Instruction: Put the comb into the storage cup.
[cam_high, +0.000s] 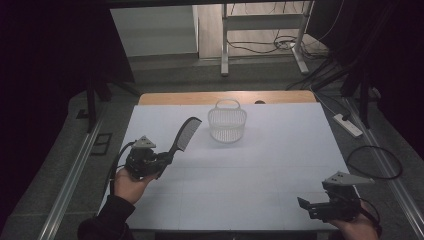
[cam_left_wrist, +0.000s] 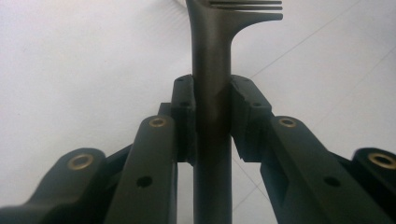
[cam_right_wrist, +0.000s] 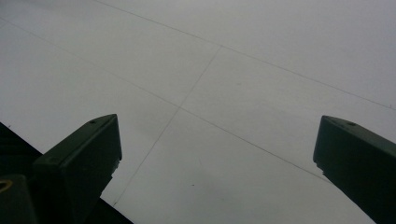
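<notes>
So the left gripper (cam_high: 165, 159) has its jaws clamped on the handle of a black comb (cam_high: 184, 134), held up over the white table (cam_high: 280, 150), teeth end angled toward the white basket (cam_high: 227, 123). Right gripper (cam_high: 306, 205) sits near the table's front right corner, jaws spread wide, holding nothing.

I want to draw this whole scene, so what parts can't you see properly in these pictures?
- Comb: the left gripper view's top edge cuts off its teeth.
- Basket: the high view is too dim to show whether it holds anything.
- Right gripper: its jaws are cut off by the right gripper view's edges.
</notes>
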